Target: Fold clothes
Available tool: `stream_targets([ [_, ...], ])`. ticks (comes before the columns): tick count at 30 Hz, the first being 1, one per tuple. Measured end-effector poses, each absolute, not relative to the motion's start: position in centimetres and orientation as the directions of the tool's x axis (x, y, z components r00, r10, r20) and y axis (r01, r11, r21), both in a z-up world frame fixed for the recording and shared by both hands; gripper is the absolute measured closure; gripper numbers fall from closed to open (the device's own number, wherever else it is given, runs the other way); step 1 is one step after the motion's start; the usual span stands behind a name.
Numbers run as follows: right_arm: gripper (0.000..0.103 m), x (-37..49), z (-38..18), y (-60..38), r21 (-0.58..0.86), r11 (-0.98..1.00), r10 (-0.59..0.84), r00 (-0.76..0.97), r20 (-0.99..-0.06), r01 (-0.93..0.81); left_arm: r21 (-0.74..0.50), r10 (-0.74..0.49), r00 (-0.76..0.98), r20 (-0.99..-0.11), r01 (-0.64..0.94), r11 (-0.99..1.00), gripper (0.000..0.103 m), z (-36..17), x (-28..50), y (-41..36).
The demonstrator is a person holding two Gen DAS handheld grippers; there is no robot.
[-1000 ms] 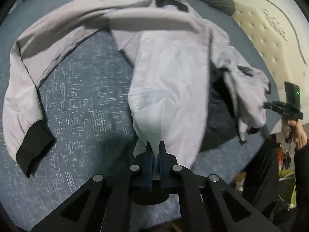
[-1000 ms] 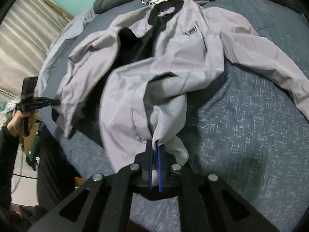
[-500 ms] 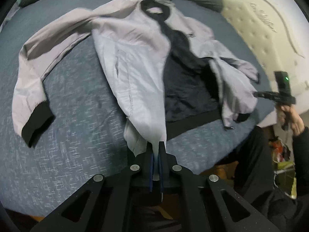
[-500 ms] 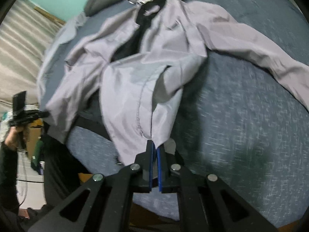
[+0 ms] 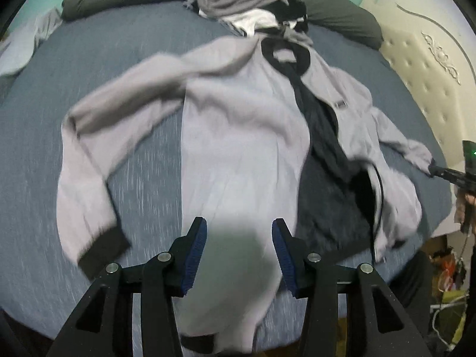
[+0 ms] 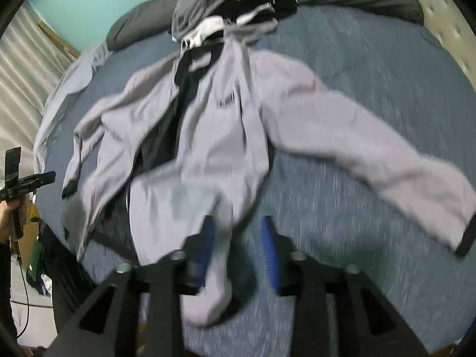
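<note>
The left gripper (image 5: 239, 250) stood with its blue-padded fingers (image 5: 195, 251) spread wide, holding nothing; the pale front panel of the grey jacket (image 5: 241, 136) lay slack between and just beyond them, its hem reaching under the tool toward the near edge of the bed (image 5: 142, 160). The right gripper (image 6: 238, 250) was likewise parted (both views are blurred, so fine contact cannot be told), with a loose fold of the jacket (image 6: 214, 160) drooping between its pads (image 6: 269, 250) and resting nearer the left one. Ahead of the left tool the jacket spread open on the blue bedspread, dark lining showing to the right of the panel, one sleeve with a black cuff (image 5: 101, 250) bending off to the left. Ahead of the right tool the other sleeve (image 6: 372, 151) ran out to the right. Farther on, past the collar, sat a heap of clothes (image 5: 250, 3) against dark pillows (image 5: 342, 17).
</note>
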State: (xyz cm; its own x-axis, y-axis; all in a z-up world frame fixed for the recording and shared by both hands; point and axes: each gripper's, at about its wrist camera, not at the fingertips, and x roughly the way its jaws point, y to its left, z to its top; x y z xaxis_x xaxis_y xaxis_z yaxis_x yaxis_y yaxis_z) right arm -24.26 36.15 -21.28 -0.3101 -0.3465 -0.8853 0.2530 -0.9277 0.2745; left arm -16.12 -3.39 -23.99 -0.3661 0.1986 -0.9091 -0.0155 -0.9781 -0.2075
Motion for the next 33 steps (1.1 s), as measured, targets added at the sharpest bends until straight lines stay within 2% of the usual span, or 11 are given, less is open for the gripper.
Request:
stream_targets([
  [7, 0.050, -31.9, -21.7, 32.5, 0.280, -0.922, -0.360, -0.326, -0.874, 0.268, -0.185, 0.184, -0.425, -0.886, -0.040, -0.982, 0.051, -23.2, -24.6, -2.1],
  [12, 0.049, -36.9, -23.1, 30.4, 0.276, -0.924, -0.355, -0.331, -0.874, 0.265, -0.143, 0.153, -0.454, -0.878, -0.057, -0.988, 0.047, -24.2, -30.4, -0.7],
  [22, 0.049, -45.5, -26.3, 27.9, 0.245, -0.928, -0.337, -0.353, -0.873, 0.281, -0.056, 0.084, -0.473, -0.877, -0.072, -0.996, 0.046, -27.0, -39.9, -0.2],
  [33, 0.049, -52.2, -29.4, 25.7, 0.195, -0.932, -0.299, -0.343, -0.890, 0.306, -0.009, 0.071, -0.476, -0.877, -0.132, -0.991, 0.043, -29.8, -46.5, 1.2],
])
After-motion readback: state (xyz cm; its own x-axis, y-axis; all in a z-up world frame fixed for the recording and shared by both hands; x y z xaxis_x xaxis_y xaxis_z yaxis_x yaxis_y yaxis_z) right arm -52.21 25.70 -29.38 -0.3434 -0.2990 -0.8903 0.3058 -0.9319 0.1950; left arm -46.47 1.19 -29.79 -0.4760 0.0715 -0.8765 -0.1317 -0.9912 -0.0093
